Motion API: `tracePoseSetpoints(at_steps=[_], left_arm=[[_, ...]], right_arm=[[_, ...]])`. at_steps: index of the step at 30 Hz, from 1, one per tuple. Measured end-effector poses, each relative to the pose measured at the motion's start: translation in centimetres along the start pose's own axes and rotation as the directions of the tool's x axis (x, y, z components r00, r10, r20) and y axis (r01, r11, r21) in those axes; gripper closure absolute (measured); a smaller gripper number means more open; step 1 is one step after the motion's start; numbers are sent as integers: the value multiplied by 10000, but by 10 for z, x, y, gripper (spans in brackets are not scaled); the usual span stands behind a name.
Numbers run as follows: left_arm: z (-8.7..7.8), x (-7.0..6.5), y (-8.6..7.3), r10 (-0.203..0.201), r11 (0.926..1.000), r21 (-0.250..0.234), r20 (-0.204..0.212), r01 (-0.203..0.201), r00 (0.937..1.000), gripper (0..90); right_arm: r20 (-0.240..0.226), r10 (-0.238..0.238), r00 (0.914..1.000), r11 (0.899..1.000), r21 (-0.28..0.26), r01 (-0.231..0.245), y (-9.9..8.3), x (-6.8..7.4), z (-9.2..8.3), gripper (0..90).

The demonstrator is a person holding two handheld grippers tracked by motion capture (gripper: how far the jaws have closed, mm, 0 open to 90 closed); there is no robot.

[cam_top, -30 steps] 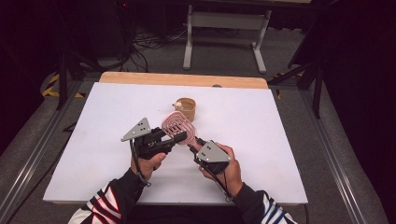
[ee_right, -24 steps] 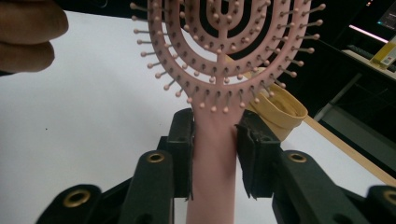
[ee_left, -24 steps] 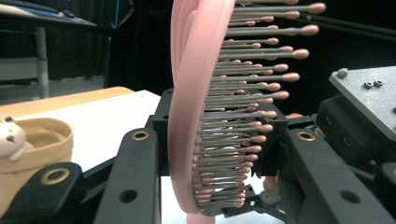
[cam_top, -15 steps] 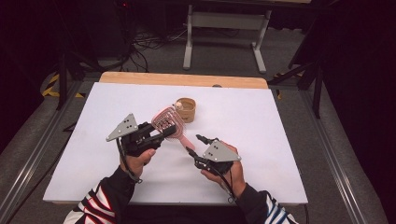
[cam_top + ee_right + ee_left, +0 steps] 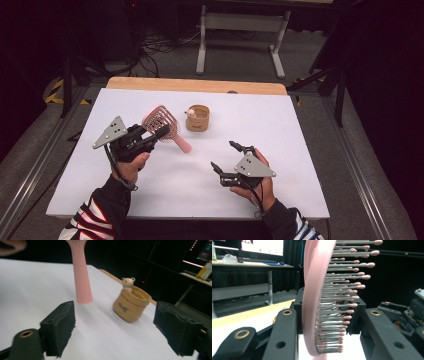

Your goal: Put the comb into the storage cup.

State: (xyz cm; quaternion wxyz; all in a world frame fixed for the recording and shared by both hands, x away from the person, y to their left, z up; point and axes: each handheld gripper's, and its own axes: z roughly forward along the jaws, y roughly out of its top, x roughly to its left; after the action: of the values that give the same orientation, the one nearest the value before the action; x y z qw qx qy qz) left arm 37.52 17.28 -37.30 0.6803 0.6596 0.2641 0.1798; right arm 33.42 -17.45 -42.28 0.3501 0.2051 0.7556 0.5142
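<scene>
- Pink brush (image 5: 162, 126): oval vented head, ball-tipped bristles, plain handle.
- Left gripper (image 5: 159, 133) clamps its head.
- Right gripper (image 5: 226, 156) has just been opening, apparently empty, wide apart.

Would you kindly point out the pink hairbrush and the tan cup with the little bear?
pink hairbrush (image 5: 161, 122), high view, on its bristled head.
tan cup (image 5: 130, 306), right gripper view, on its side wall.
</scene>
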Motion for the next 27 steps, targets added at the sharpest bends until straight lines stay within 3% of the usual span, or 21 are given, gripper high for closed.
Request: tracePoseSetpoints(at_steps=[10,18,24,27], left_arm=[[1,1,16,503,9987,-110,-215,-505,9985,630],[6,6,35,761,9969,-150,-385,-767,9964,630],[18,8,55,1128,9933,-188,-408,-1136,9928,630],[25,5,66,1568,9870,-265,-550,-1584,9861,630]], right_arm=[[196,522,9984,9983,267,-527,-19,-12,-15,67],[549,744,9957,9972,74,-749,-24,-19,-27,62],[827,780,9935,9965,244,-802,-30,-24,-30,62],[811,831,9932,9961,220,-851,-29,-26,-30,57]])
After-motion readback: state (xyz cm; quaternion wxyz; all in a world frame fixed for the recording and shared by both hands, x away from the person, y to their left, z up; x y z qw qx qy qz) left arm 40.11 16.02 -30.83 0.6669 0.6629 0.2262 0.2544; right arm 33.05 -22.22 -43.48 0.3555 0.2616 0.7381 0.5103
